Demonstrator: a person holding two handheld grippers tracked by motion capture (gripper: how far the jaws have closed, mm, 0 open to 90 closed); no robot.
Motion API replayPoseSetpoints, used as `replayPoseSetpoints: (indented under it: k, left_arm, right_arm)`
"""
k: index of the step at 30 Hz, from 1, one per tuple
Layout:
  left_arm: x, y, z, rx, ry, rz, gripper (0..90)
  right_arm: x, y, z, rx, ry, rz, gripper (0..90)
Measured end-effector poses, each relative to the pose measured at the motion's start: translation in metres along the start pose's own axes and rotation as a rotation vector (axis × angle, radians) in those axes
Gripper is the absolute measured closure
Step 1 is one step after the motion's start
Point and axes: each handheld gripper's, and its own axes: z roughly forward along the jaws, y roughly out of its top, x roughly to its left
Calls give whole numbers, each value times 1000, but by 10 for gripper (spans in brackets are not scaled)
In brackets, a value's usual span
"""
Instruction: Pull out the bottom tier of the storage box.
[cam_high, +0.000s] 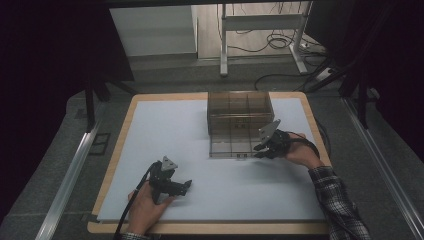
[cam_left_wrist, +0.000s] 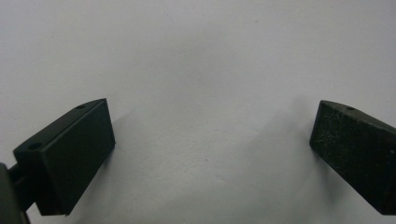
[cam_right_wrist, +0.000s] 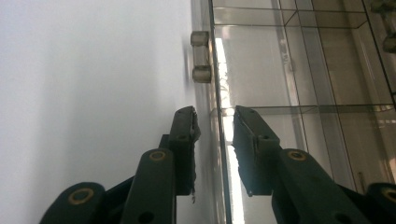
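nearest the front edge of the table (cam_high: 150, 120), the left gripper (cam_high: 186, 186) rests with jaws wide apart, nothing between them. toward the back right, the right gripper (cam_right_wrist: 215, 122) straddles the clear box's (cam_high: 240, 112) opened front panel (cam_right_wrist: 219, 154), pads slightly off it.

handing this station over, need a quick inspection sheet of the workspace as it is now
surface: white mat on a wood-edged table, bare in the middle
job's things: clear smoky compartment box with its lid panel folded down flat at the front; compartments look empty
clutter: nothing seen
grippers: right gripper straddles the lid panel's edge near its latch, jaws narrowly apart, pads not pressing; left gripper rests on the mat, jaws wide, nothing between them
cables: one trails from each gripper; loose cables on the floor behind
surroundings: dark curtains, metal desk frame beyond the table
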Motion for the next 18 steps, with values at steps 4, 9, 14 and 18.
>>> replayPoseSetpoints:
  k: [4,9,14,18]
  left_arm:
    - [0,0,0,0,0,0,0]
    - [0,0,0,0,0,0,0]
    - [0,0,0,0,0,0,0]
    - [0,0,0,0,0,0,0]
  right_arm:
    - [3,2,0,-3,-9,2,658]
    - [5,5,-2,-14,-21,12,634]
    - [9,7,-4,-24,-28,18,600]
    - [13,8,-5,-33,-30,24,575]
